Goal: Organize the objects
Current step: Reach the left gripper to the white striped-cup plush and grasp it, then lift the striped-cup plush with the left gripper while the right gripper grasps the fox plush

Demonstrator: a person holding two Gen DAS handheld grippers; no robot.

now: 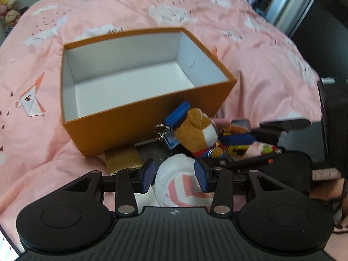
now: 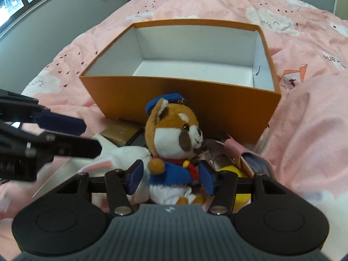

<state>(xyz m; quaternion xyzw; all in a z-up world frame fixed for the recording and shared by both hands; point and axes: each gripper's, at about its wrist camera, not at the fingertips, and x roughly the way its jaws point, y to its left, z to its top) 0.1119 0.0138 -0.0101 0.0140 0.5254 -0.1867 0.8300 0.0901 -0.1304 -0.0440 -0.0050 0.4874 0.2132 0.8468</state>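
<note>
Left gripper (image 1: 175, 175) half closed around white-and-pink plush (image 1: 180, 182); right gripper (image 2: 170, 177) half closed around sailor fox toy (image 2: 174, 143), on bed (image 1: 261, 65) just before empty orange box (image 2: 195, 100). Squeeze firmly, lift clear of rim, drop inside. Pad contact unclear; clutter behind toys hard to identify.

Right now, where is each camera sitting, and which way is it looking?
Left wrist view: sits on the left gripper, looking down over a white and pink plush between its jaws toward the orange box on the pink bedspread; the right gripper shows at right.
Right wrist view: sits on the right gripper, looking at the sailor fox plush between its jaws, box behind; the left gripper reaches in from the left.
Both share the box, the fox plush, the white plush and the bedspread.
</note>
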